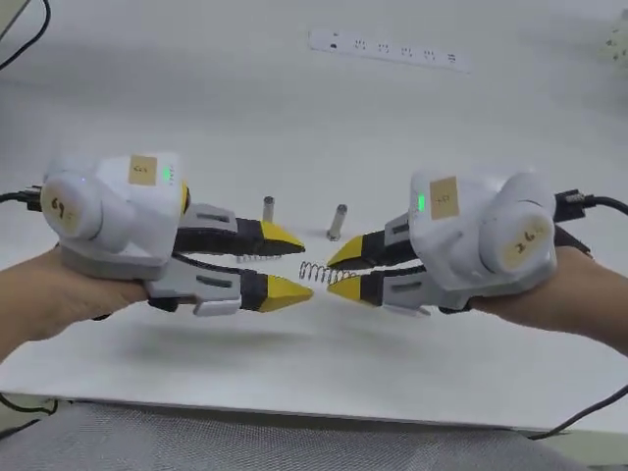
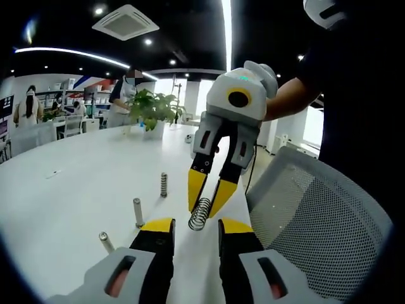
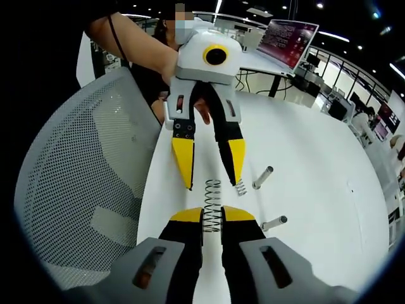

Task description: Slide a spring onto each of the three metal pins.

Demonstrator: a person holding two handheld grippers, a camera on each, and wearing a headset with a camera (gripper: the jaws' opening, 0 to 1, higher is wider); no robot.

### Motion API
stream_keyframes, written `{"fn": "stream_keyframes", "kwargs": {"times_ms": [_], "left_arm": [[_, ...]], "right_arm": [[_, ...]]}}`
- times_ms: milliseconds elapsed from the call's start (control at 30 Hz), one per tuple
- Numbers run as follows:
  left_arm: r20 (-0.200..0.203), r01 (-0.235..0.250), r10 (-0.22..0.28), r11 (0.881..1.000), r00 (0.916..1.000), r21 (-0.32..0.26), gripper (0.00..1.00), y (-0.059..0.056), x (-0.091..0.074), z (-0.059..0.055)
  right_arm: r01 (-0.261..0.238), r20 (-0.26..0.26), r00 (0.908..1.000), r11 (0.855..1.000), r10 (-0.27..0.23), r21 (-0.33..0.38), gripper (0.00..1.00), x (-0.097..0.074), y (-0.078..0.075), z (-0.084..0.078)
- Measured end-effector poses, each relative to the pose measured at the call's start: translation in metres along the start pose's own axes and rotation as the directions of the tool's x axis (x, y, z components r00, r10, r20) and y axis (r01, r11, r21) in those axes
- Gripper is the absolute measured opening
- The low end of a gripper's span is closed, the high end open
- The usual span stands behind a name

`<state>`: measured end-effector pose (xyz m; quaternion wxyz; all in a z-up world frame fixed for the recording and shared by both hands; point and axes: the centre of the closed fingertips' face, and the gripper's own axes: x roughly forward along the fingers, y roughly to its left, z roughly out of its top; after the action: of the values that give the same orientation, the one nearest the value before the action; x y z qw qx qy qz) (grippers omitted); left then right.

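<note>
My right gripper (image 1: 339, 273) is shut on one end of a small steel spring (image 1: 314, 272), which sticks out level toward my left gripper (image 1: 291, 265). The left gripper faces it with its yellow-tipped jaws open, the spring's free end just between them. In the right gripper view the spring (image 3: 212, 202) rises from my shut tips (image 3: 212, 216). Two bare metal pins (image 1: 268, 208) (image 1: 337, 223) stand on the white table behind the grippers. In the left gripper view a third pin (image 2: 163, 184) carries a spring, beyond the two bare pins (image 2: 137, 212) (image 2: 104, 241).
A white power strip (image 1: 388, 49) lies at the far side of the table (image 1: 294, 373). A grey mesh chair (image 2: 316, 209) sits at the table's near edge beside the person. Cables trail from both grippers.
</note>
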<state>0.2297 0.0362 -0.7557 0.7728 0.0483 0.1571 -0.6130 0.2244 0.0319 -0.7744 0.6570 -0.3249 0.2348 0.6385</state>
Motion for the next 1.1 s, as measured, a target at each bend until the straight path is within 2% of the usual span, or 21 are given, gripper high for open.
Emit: {"fn": "stream_keyframes", "kwargs": {"times_ms": [1100], "left_arm": [[0.030,0.016,-0.015,1.000,0.9994,-0.014,0.09,-0.006,0.000,0.008]], "right_arm": [[-0.015,0.026,0.9995,1.000,0.016,-0.017,0.08,-0.004,0.003,0.012]]}}
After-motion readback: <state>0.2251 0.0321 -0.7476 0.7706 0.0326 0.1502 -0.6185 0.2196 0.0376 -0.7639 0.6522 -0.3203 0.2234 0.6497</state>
